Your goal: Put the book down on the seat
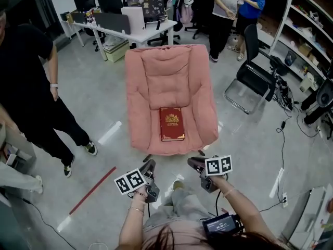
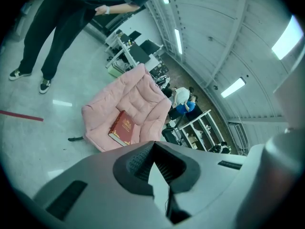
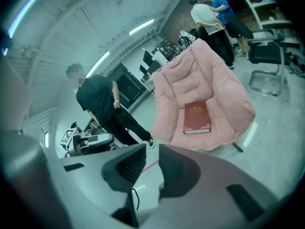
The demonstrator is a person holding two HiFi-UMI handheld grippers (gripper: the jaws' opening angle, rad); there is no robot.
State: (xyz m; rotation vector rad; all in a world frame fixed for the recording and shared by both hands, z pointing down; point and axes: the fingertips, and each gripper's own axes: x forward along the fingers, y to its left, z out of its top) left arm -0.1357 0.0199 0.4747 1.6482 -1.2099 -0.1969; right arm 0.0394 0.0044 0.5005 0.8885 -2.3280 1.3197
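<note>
A dark red book (image 1: 171, 124) with a gold emblem lies flat on the seat of a pink padded armchair (image 1: 171, 72). Nothing touches the book. Both grippers hang in the air in front of the chair's front edge, apart from it. My left gripper (image 1: 150, 165) is shut, its pads meeting at the tips with nothing between them (image 2: 153, 144). My right gripper (image 1: 195, 164) stands a little open and empty (image 3: 151, 156). The book (image 2: 122, 127) and chair (image 2: 138, 94) show beyond the left jaws. Past the right jaws I see the same book (image 3: 196, 117) and chair (image 3: 200, 75).
A person in black (image 1: 31, 87) stands left of the chair. A black office chair (image 1: 255, 74) stands at its right, a white desk (image 1: 135, 30) behind it. Red tape (image 1: 92, 190) marks the floor at lower left. Cables (image 1: 283, 139) trail at the right by shelves (image 1: 312, 35).
</note>
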